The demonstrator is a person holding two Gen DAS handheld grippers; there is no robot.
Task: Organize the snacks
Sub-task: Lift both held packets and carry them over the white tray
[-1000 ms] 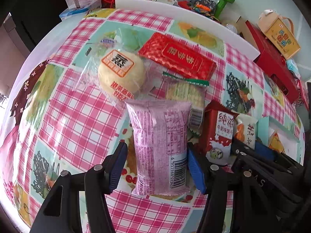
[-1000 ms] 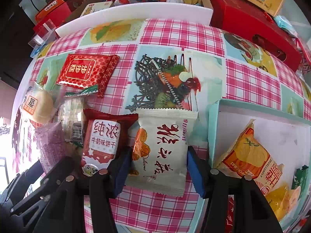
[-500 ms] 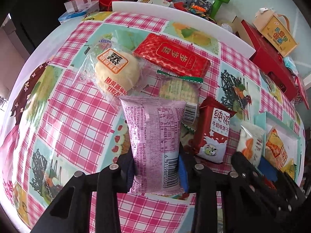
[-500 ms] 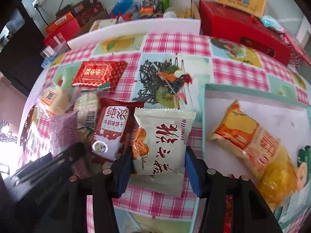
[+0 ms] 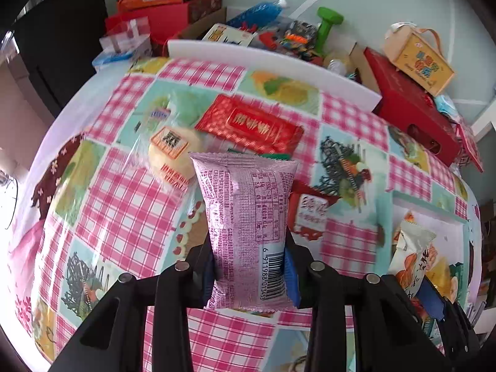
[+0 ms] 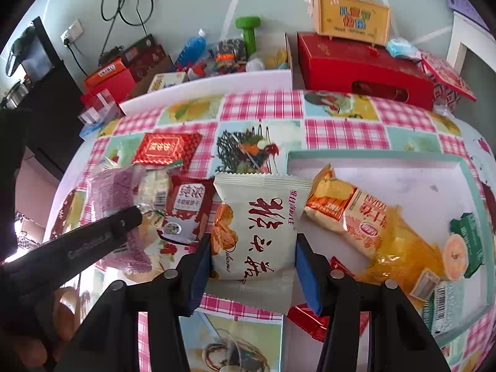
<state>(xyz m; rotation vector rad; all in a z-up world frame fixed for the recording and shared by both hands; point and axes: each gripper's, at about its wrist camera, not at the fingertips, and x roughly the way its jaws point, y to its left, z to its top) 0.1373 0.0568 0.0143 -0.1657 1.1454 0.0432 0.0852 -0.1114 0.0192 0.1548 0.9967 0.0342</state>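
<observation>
Both grippers loaded, one snack packet each.

My left gripper [image 5: 249,268] pinches the pink packet [image 5: 246,229] at its barcode end, above the checked tablecloth [image 5: 124,204]. My right gripper [image 6: 252,268] clamps the white packet [image 6: 257,226] by the teal tray's [image 6: 372,156] left rim; an orange packet [image 6: 350,217] lies inside.

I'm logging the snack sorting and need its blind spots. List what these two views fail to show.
- Left wrist view: the green-edged cracker pack is almost wholly hidden behind the pink packet in the left tool.
- Left wrist view: the red milk-biscuit packet is blurred and its print unreadable.
- Right wrist view: the red wrapper sits under the right tool and its cream packet.
- Right wrist view: the teal tray has its near corner cut off by the frame edge.
</observation>
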